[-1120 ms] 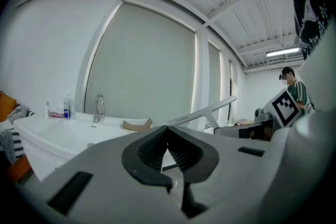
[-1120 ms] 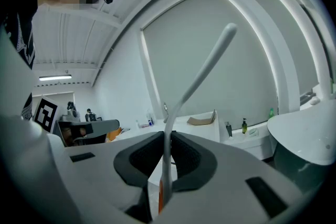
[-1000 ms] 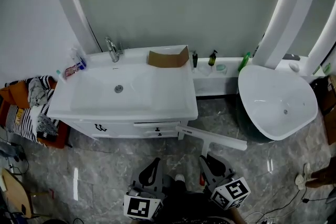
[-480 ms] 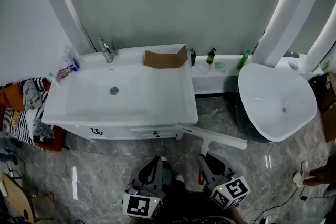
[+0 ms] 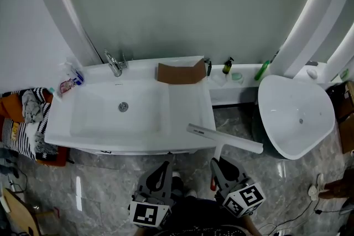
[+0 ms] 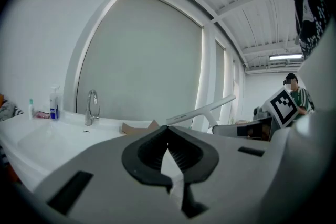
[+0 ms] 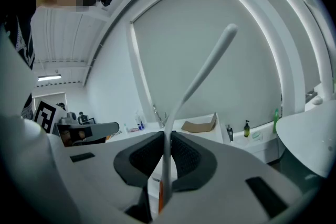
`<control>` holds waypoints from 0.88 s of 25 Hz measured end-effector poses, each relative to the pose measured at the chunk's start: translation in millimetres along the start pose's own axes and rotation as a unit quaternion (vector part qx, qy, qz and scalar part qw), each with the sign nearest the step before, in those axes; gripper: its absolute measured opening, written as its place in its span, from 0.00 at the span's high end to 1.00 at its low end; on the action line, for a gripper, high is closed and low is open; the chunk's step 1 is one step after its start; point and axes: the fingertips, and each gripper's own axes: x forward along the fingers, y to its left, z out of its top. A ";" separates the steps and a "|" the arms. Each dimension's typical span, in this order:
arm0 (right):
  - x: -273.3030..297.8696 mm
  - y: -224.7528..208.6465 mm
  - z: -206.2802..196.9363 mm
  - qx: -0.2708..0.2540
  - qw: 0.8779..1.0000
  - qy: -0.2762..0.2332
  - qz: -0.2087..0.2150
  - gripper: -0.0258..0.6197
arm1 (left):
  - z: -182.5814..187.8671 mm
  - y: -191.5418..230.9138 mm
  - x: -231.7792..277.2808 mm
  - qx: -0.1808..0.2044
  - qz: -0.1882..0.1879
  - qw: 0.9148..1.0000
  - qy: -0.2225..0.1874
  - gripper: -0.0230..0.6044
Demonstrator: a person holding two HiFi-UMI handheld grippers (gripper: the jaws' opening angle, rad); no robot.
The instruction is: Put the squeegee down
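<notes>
Clearly, the thin white handle of the squeegee was pinched between the jaws of the right gripper. In the right gripper view, the handle was seen going up and away from the closed jaws of that gripper. The long blade of the squeegee was held just ahead of the right gripper, over the front right corner of the sink counter. Whether the blade touched the counter could not be told.

The left gripper was held close beside the right one, on its left. Its jaws were pressed together with nothing between them. The squeegee was seen ahead of it and to its right.

Far ahead of the left gripper, a tap was found at the back of the sink. A piece of cardboard was seen ahead of both grippers, at the back of the counter. A white tub was seen off to the right of the right gripper.
</notes>
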 end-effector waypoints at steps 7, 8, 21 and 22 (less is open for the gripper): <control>36.2 -7.7 -0.4 0.014 1.000 0.012 -0.020 0.87 | 1.3 38.1 20.1 -0.010 -0.001 1.000 0.018 0.96; 40.6 -8.4 0.2 0.017 0.999 0.012 -0.025 0.87 | 1.0 43.3 21.8 -0.012 -0.001 1.000 0.021 0.96; 72.5 -14.2 -1.6 0.031 0.998 0.013 -0.051 0.87 | -10.3 75.9 39.9 -0.007 -0.011 0.998 0.059 0.96; 73.9 -15.8 -2.4 0.032 0.998 0.015 -0.052 0.87 | -11.1 75.8 42.3 -0.008 -0.012 0.998 0.060 0.96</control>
